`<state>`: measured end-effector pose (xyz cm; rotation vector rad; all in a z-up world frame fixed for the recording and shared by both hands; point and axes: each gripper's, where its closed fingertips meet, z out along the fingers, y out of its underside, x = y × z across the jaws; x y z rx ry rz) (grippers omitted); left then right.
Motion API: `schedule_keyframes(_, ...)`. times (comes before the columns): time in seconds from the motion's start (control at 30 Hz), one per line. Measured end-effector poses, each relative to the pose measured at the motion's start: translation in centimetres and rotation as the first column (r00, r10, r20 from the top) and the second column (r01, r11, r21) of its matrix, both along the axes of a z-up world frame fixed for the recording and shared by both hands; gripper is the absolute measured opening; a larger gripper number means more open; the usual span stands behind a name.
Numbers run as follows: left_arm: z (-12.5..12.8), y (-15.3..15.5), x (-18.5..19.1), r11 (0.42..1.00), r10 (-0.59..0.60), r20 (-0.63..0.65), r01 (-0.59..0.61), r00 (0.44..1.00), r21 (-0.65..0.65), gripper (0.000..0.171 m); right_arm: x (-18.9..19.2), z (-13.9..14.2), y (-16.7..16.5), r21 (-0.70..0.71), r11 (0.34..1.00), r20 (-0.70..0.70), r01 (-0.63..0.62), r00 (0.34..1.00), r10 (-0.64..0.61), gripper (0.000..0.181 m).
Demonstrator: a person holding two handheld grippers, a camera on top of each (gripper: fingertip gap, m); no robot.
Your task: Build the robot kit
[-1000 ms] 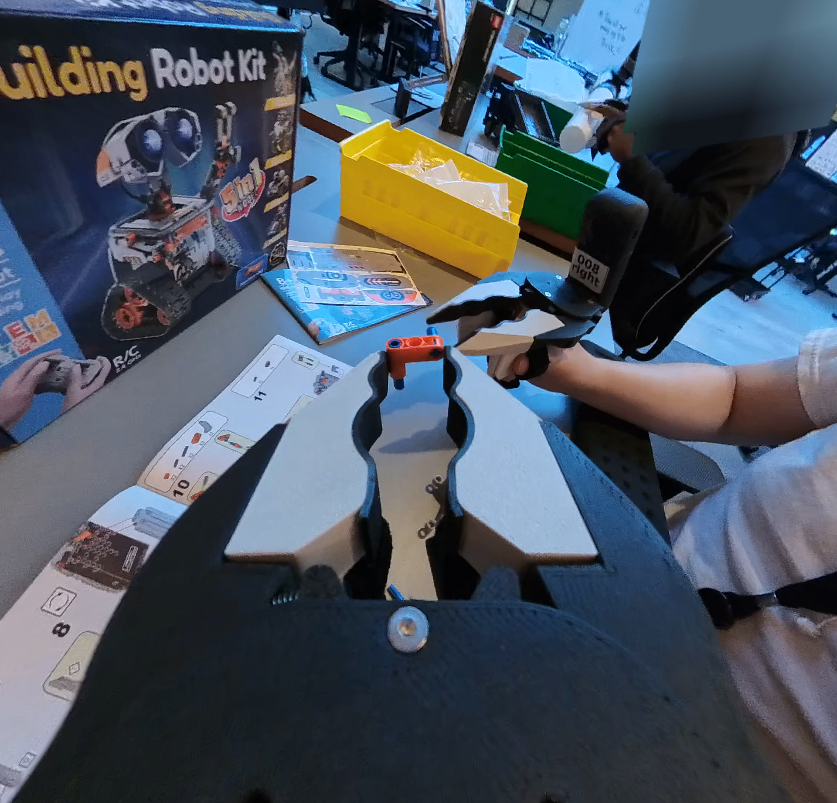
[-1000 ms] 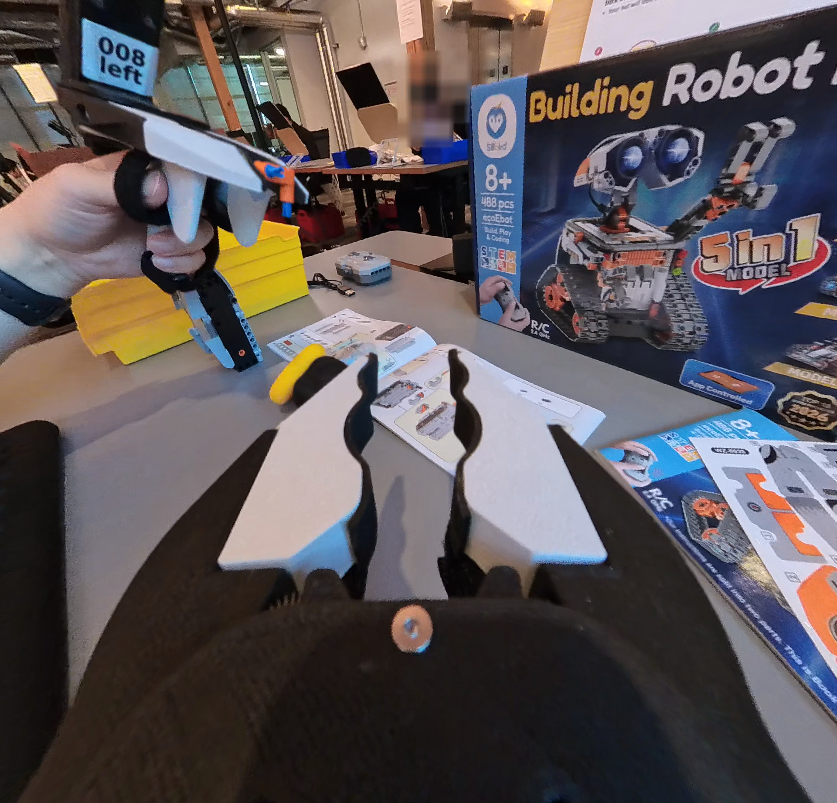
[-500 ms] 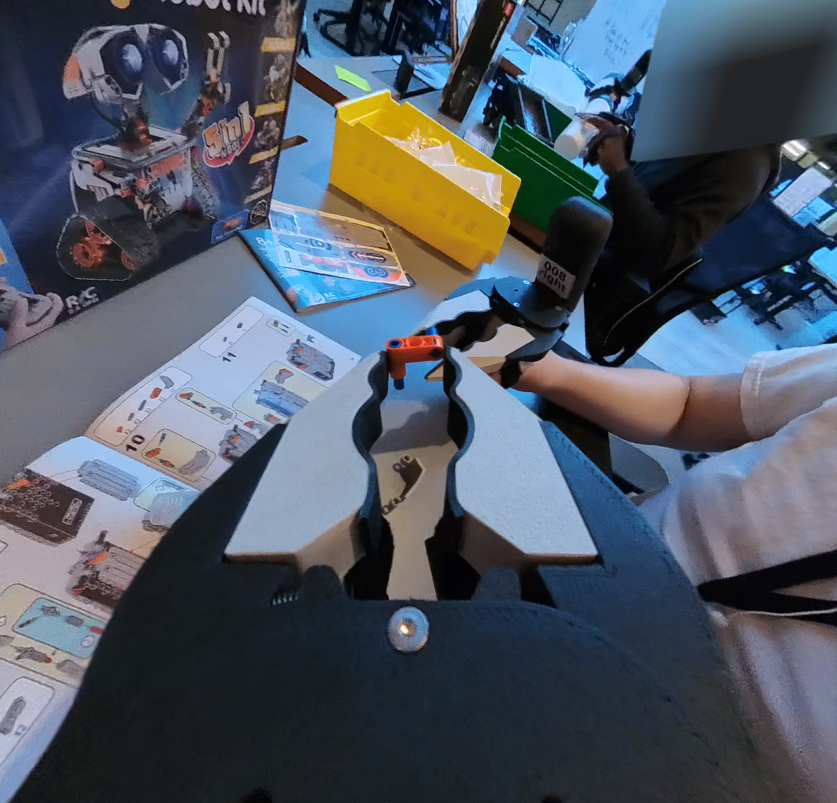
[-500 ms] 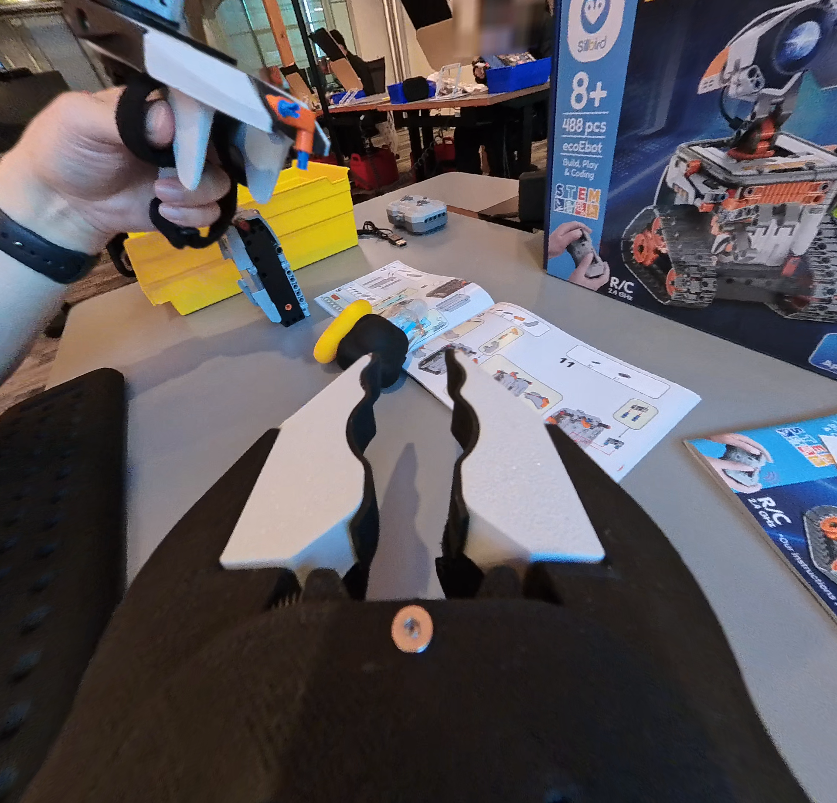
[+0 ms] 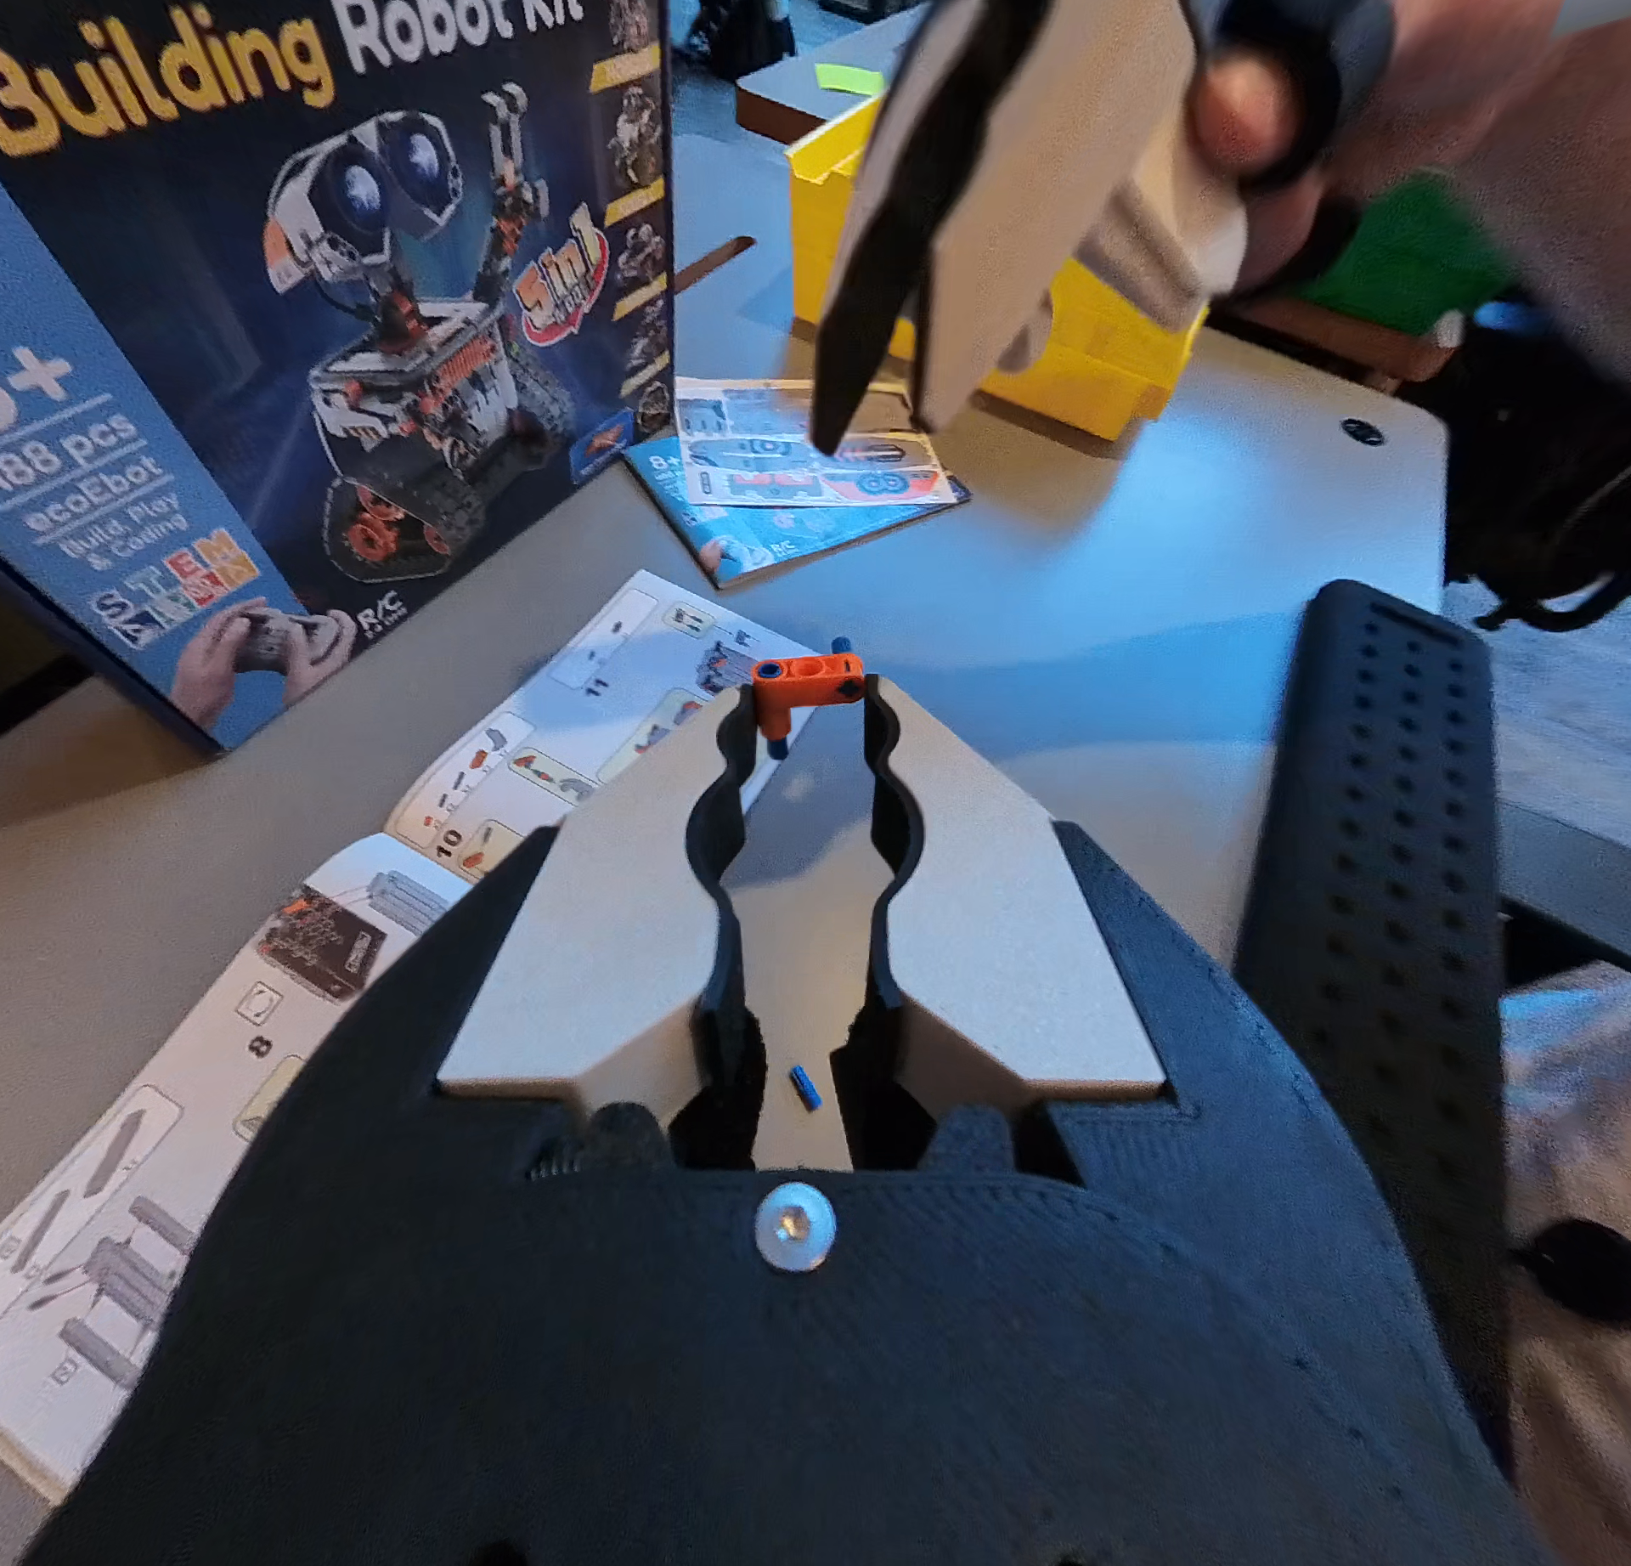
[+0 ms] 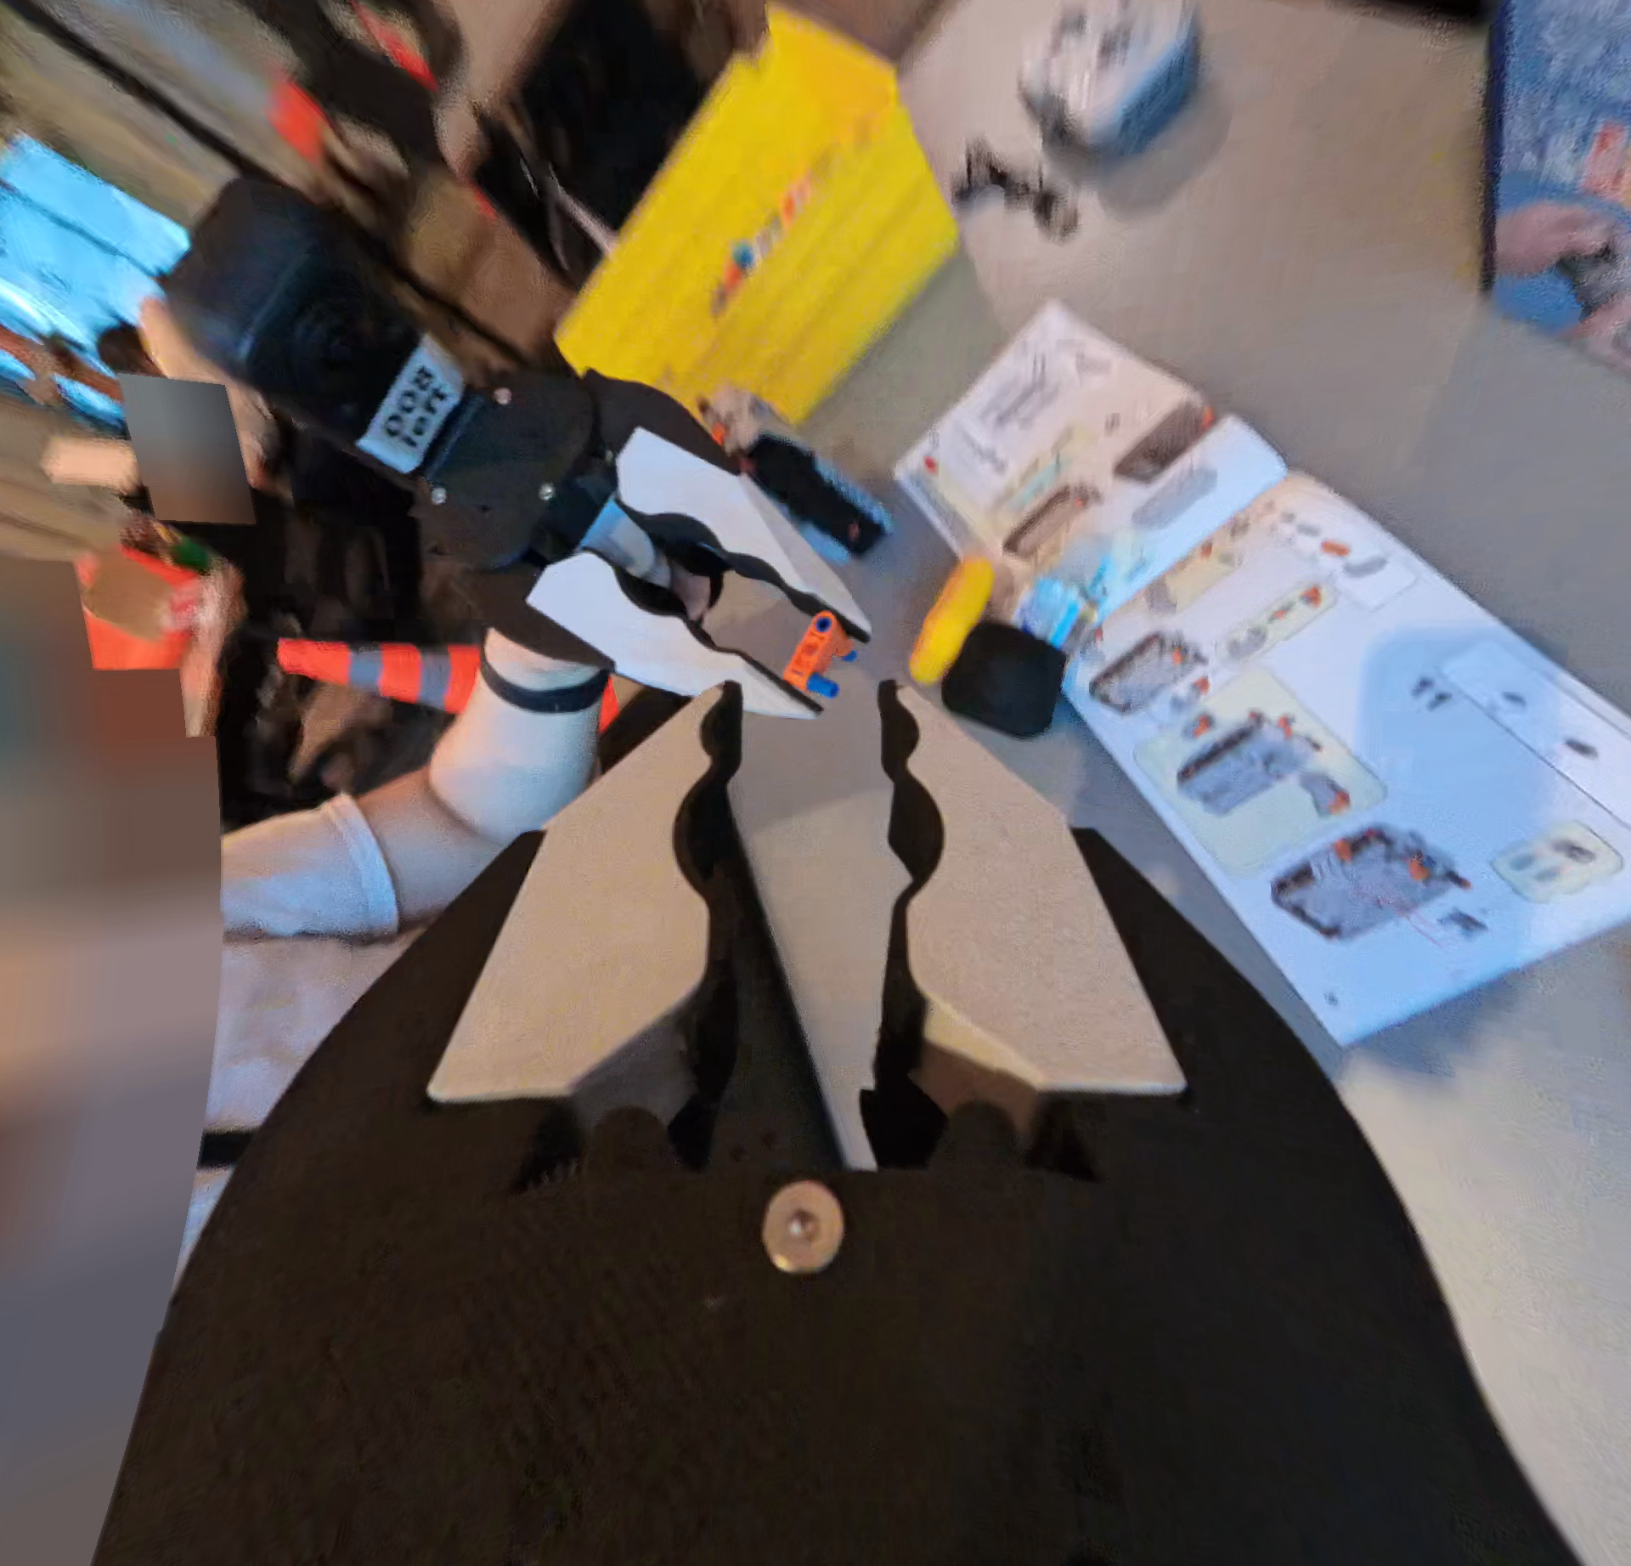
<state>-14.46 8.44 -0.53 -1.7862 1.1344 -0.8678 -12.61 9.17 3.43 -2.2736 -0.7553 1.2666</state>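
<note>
My left gripper is shut on a small orange connector piece with blue pins, held at its fingertips above the grey table. The right wrist view shows the same left gripper and orange piece just beyond my right gripper, which is open and empty. In the left wrist view the right gripper hangs blurred from the top, fingers pointing down, above and beyond the orange piece. A loose blue pin lies on the table under the left gripper.
An open instruction booklet lies left, with the robot kit box behind it. A yellow bin and a blue leaflet are farther back. A yellow and black part and a black assembly lie by the booklet. A black armrest is at right. About 5 centimeters separates my left fingertips from my right.
The right gripper has swung up and over toward the left gripper and now points down at the orange piece; its view is blurred from motion. The left gripper keeps hold of the piece.
</note>
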Motion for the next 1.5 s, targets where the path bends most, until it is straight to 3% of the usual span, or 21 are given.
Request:
schedule_keyframes(0.13, -0.1, 0.4, 0.7, 0.989, 0.107, -0.02, -0.105, 0.994, 0.102, 0.022, -0.5, -0.7, 0.3, -0.087, 0.993, 0.383, -0.077, 0.918, 0.105, 0.024)
schedule_keyframes(0.3, 0.2, 0.5, 1.5, 0.965, 0.183, -0.015, -0.177, 0.983, 0.195, 0.022, -0.9, -2.1, 0.9, -0.112, 0.992, 0.572, -0.058, 0.813, 0.112, 0.028)
schedule_keyframes(0.47, 0.5, 0.6, 2.0, 0.97, 0.183, 0.009, -0.182, 0.983, 0.163, 0.022, -0.8, -3.3, 0.4, -0.104, 0.992, 0.664, -0.075, 0.737, 0.125, 0.029)
schedule_keyframes(0.6, 0.6, 0.5, 2.2, 0.974, 0.169, 0.013, -0.169, 0.986, 0.149, 0.022, -0.9, -3.8, 0.4, -0.087, 0.993, 0.698, -0.081, 0.706, 0.119, 0.022)
schedule_keyframes(0.8, 0.3, 0.5, 2.4, 0.973, 0.169, 0.003, -0.168, 0.986, 0.16, 0.022, -1.3, -4.1, -0.1, -0.126, 0.989, 0.683, -0.083, 0.716, 0.147, 0.007)
schedule_keyframes(1.13, 0.3, 0.4, 2.5, 0.972, 0.168, 0.034, -0.172, 0.985, 0.158, 0.023, -1.1, -4.4, -0.1, -0.165, 0.983, 0.654, -0.075, 0.738, 0.166, 0.006)
schedule_keyframes(1.2, 0.1, 0.1, 2.0, 0.974, 0.179, 0.039, -0.183, 0.983, 0.131, 0.049, -0.6, -3.8, 0.7, -0.118, 0.99, 0.661, -0.074, 0.738, 0.134, 0.006)
schedule_keyframes(1.37, 0.4, 0.1, 1.2, 0.968, 0.197, 0.126, -0.213, 0.972, 0.132, 0.03, -0.9, -1.7, 0.4, -0.161, 0.986, 0.554, -0.033, 0.824, 0.118, 0.005)
schedule_keyframes(1.47, 1.1, 0.4, 0.9, 0.943, 0.219, 0.136, -0.245, 0.966, 0.225, 0.011, -1.2, -1.4, -0.6, -0.207, 0.977, 0.522, -0.049, 0.839, 0.153, 0.006)
schedule_keyframes(1.5, 1.3, 0.5, 0.9, 0.935, 0.224, 0.135, -0.251, 0.965, 0.249, 0.012, -1.3, -1.5, -0.8, -0.208, 0.977, 0.523, -0.055, 0.837, 0.159, 0.006)
